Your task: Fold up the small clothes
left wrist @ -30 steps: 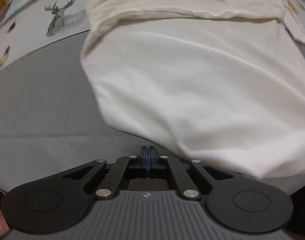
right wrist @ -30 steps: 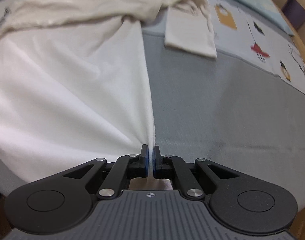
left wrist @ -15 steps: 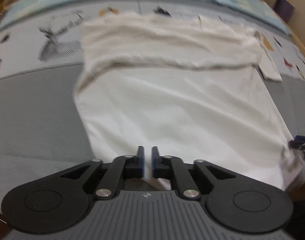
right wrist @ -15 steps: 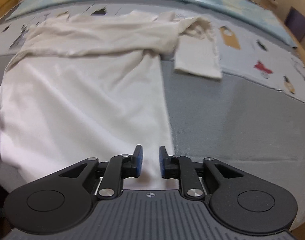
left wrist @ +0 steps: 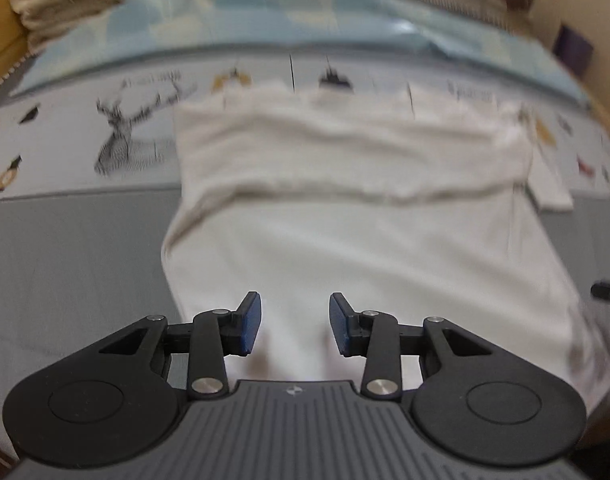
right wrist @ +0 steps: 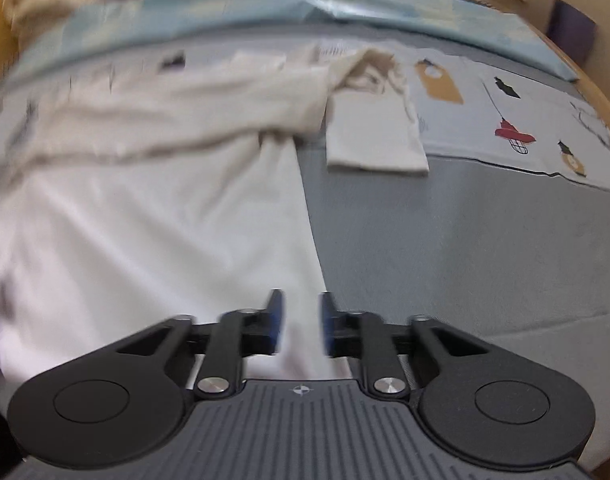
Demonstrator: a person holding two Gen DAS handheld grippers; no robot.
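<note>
Left tool (left wrist: 295, 322): your jaws have just been opening, spread, nothing pinched.
Right tool (right wrist: 298, 322): jaws just been closing, still parted, empty.
Shirt (left wrist: 365, 248): flat on the bed (left wrist: 65, 248), beneath both tools.

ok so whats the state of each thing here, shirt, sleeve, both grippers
white shirt: flat on the grey bed cover, top part folded down across the body, not held
sleeve: sticks out flat beside the shirt
left gripper: open, just been opening, empty, over the hem
right gripper: open, just been closing, gripping nothing, over the shirt's side edge
</note>
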